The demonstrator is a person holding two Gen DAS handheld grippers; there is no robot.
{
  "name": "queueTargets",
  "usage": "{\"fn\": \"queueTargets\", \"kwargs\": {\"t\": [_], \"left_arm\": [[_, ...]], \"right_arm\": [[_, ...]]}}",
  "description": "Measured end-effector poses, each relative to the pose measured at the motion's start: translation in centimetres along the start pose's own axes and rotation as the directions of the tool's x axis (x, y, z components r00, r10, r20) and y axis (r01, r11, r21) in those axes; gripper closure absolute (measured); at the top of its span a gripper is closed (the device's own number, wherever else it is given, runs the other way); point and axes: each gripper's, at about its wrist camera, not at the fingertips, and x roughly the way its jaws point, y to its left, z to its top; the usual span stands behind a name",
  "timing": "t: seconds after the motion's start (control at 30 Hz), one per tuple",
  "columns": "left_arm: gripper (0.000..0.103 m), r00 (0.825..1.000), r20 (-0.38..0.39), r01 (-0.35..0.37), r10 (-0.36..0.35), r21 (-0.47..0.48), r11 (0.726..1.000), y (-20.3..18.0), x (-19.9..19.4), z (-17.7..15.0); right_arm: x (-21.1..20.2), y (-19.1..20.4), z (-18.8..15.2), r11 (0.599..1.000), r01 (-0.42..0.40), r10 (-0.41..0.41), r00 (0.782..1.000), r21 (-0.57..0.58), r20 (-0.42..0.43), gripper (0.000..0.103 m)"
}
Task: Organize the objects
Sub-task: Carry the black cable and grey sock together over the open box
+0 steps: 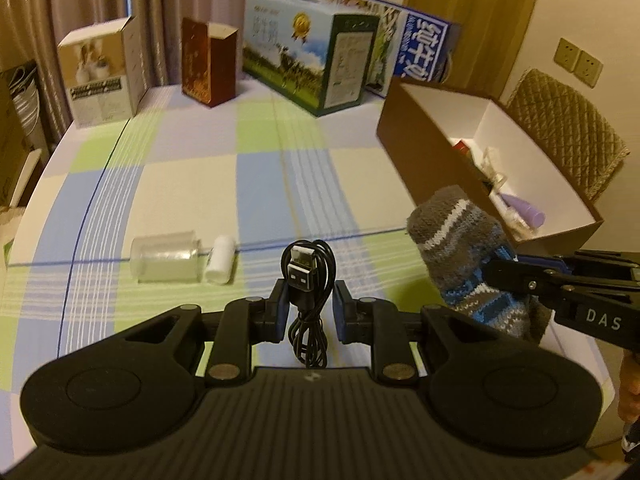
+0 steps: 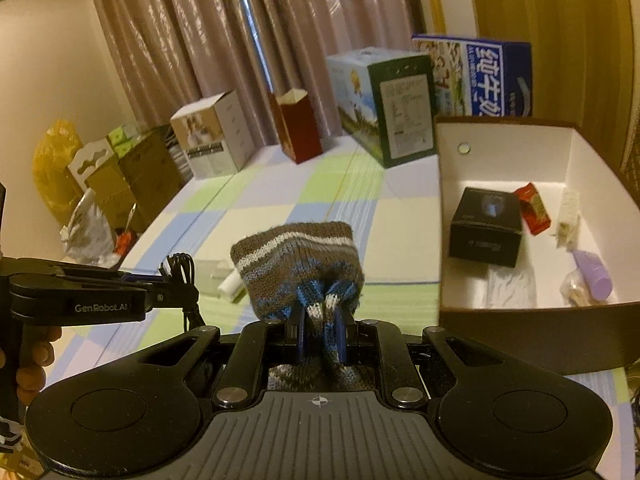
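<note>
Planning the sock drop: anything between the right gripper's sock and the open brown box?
Nothing. In the right wrist view, only bare checked tablecloth separates the knitted sock in the right gripper from the brown box wall.

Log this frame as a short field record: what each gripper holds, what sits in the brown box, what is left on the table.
left gripper: shut on USB cable
right gripper: shut on striped sock
brown box: black box, red packet, purple bottle
on tablecloth: clear jar, white bottle, both lying down
</note>
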Motion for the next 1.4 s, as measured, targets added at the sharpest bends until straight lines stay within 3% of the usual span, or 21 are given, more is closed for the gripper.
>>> {"fn": "queueTargets", "kwargs": {"t": [0.4,0.8,1.07,1.4], "left_arm": [[0.084,0.993,0.075,0.089,-0.096,0.087,0.992,-4.9,-1.3,2.9],[0.084,0.969,0.122,0.189,-0.214,0.193,0.963,-12.3,-0.7,6.5],[0.084,0.959,0.123,0.225,-0.257,0.229,0.947,-16.6,1.2,8.4],[0.084,0.964,0.078,0.229,-0.252,0.232,0.945,-19.9,4.6,9.5]], "right_arm": [[-3.9,-3.9,1.9,0.996,0.069,-0.075,0.992,0.061,0.097,0.091],[-6.8,-10.8,4.1,0.974,0.188,-0.207,0.964,0.123,0.168,0.091],[-7.1,-15.0,5.4,0.963,0.227,-0.251,0.953,0.147,0.173,0.091],[-4.6,-18.8,6.3,0.960,0.229,-0.249,0.960,0.159,0.124,0.091]]}}
